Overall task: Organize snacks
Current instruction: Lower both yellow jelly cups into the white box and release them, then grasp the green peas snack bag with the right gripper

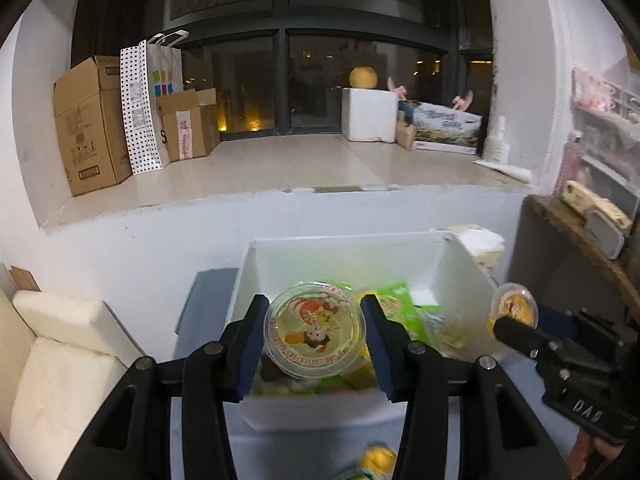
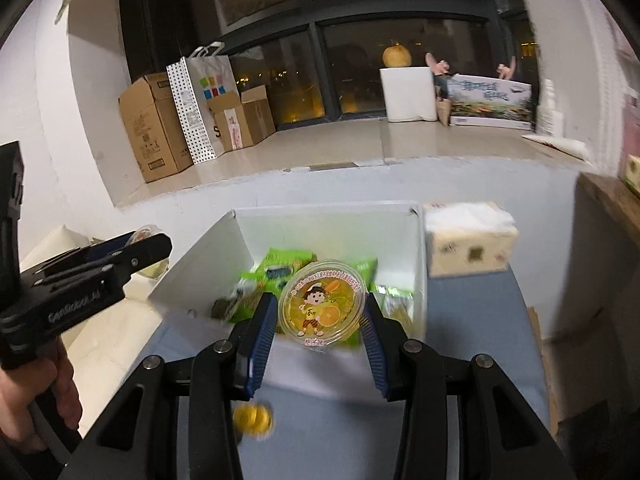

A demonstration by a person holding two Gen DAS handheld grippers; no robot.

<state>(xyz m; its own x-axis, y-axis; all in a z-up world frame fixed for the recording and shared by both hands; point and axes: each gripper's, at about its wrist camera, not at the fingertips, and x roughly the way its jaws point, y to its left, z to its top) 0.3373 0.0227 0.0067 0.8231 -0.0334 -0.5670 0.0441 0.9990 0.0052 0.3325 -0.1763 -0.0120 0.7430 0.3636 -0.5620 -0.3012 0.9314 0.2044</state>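
Observation:
My left gripper [image 1: 316,330] is shut on a clear jelly cup [image 1: 315,331] with a cartoon lid, held over the white box [image 1: 344,246] of snacks. My right gripper [image 2: 320,312] is shut on an orange jelly cup [image 2: 322,306] with a cartoon lid, above the near edge of the same white box [image 2: 320,210]. Green snack packets [image 2: 288,264] lie inside the box. The right gripper also shows in the left wrist view [image 1: 520,328] with its cup [image 1: 514,306]. The left gripper shows at the left of the right wrist view [image 2: 144,248]. A small yellow snack [image 2: 253,418] lies on the blue table.
A tissue pack [image 2: 468,240] stands right of the box. A white cushioned seat [image 1: 60,352] is at the left. A dark wooden shelf [image 1: 580,232] is at the right. Cardboard boxes [image 1: 88,124] and a paper bag [image 1: 156,104] stand on the windowsill behind.

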